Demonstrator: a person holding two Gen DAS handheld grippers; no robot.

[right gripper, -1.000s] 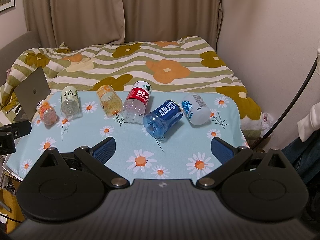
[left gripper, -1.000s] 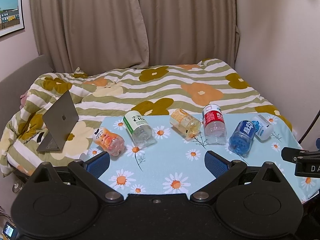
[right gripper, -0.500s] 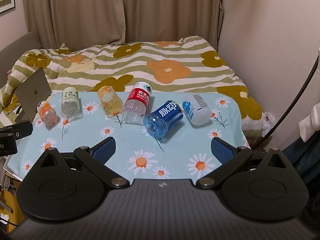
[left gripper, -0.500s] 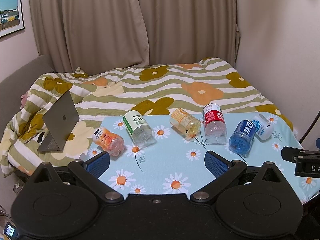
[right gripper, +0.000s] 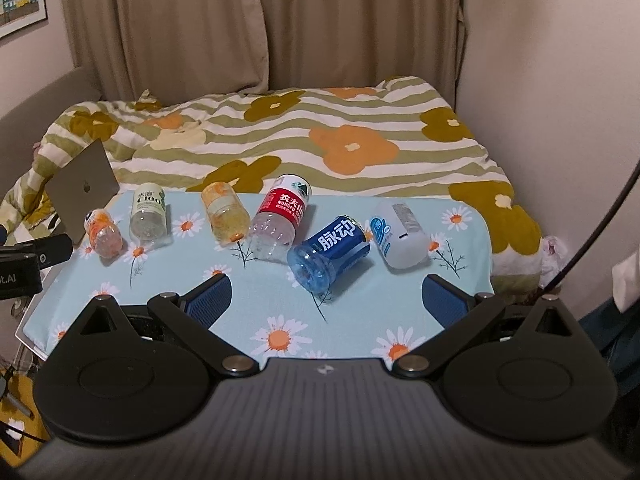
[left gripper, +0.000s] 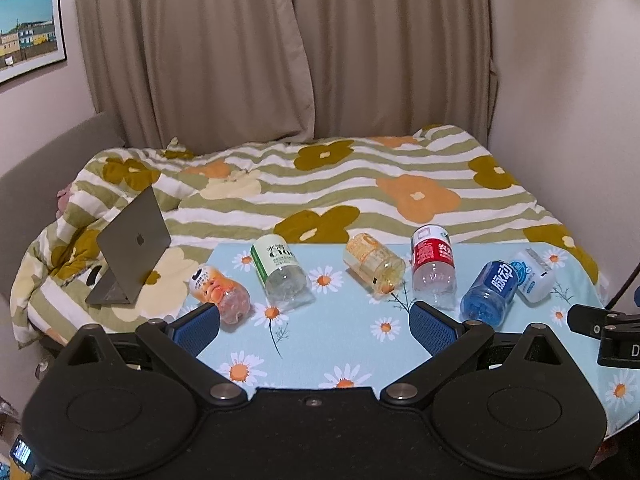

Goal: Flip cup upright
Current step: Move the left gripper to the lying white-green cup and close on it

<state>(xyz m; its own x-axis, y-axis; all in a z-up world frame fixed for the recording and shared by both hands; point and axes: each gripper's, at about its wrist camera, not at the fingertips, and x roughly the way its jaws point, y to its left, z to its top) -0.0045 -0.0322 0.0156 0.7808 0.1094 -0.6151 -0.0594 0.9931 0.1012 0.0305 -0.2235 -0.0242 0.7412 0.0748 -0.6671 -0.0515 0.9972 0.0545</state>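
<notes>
Several bottle-shaped cups lie on their sides in a row on a light blue daisy-print table (left gripper: 352,344): orange-pink (left gripper: 219,293), green-label (left gripper: 281,274), yellow (left gripper: 374,267), red-label (left gripper: 433,269), blue (left gripper: 489,294) and white (left gripper: 532,275). In the right wrist view the same row runs from the orange-pink cup (right gripper: 103,233) through the red-label cup (right gripper: 280,216) and blue cup (right gripper: 330,253) to the white cup (right gripper: 398,234). My left gripper (left gripper: 314,320) is open and empty, near the front edge. My right gripper (right gripper: 326,300) is open and empty, just short of the blue cup.
A bed with a striped flower quilt (left gripper: 360,184) lies behind the table. An open laptop (left gripper: 130,248) stands on the bed at the left. Curtains (left gripper: 280,52) hang at the back; a wall (left gripper: 580,100) is on the right.
Both grippers have edged slightly forward and lower toward the table. The cups have not moved. Both grippers stay open.
</notes>
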